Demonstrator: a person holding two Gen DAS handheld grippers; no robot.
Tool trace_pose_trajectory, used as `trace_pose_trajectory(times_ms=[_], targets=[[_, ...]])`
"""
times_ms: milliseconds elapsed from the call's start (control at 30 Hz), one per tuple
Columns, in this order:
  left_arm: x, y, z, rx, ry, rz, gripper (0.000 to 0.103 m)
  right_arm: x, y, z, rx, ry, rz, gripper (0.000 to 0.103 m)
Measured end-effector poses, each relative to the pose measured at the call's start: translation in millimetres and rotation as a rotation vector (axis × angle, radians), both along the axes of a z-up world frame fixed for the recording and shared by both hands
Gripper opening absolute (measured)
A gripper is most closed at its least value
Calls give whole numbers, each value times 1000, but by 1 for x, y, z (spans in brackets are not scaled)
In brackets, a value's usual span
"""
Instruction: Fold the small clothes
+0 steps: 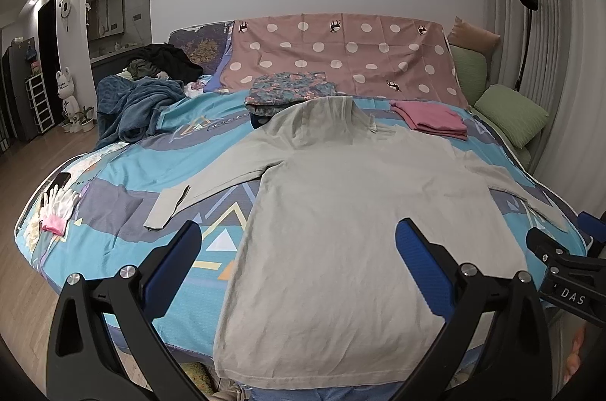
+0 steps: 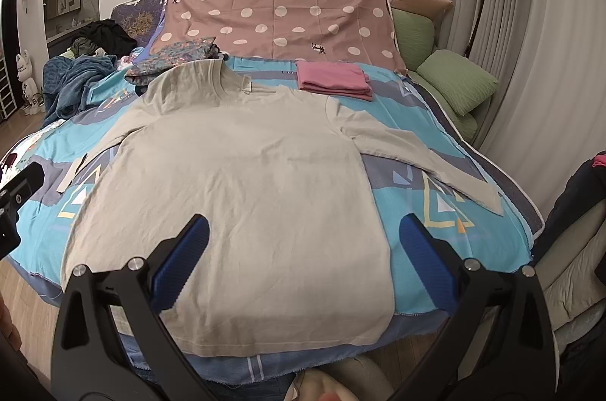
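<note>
Both tongs stand wide open and hold nothing: the left tongs (image 1: 297,236) and the right tongs (image 2: 303,234) hover above the hem end of one beige long-sleeved shirt (image 1: 341,211), apart from its cloth. The right tongs' body, seen from the left wrist, bears the letters "DAS". The shirt lies flat on the bed (image 1: 125,173), both sleeves spread out. Beyond its collar lie one folded floral garment (image 1: 289,88) and, to the right, one folded pink garment (image 1: 431,118). Left of the shirt's left sleeve, by the bed's edge, lie white gloves (image 1: 58,202).

Bed (image 2: 424,143) carries beige shirt (image 2: 242,181), pink folded garment (image 2: 333,80).
</note>
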State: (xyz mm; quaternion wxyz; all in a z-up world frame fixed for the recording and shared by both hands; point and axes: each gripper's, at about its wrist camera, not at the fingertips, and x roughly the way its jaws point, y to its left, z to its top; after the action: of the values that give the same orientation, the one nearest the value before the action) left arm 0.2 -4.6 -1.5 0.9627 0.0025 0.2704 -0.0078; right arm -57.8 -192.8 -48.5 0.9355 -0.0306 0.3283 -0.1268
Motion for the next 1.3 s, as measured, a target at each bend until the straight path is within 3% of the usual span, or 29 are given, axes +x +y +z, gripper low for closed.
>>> trace_pose_trajectory(times_ms=[833,1100,1300], targets=[[5,-4,-1,0,5,2,102,4,-7,-6,3,11,-9,101],[33,-35,-7,62,47,-38,102,25,-40,-13,44,41,-65,101],[71,-86,-11,115,94,-145,102,44,-106,-13,100,62,-184,101]])
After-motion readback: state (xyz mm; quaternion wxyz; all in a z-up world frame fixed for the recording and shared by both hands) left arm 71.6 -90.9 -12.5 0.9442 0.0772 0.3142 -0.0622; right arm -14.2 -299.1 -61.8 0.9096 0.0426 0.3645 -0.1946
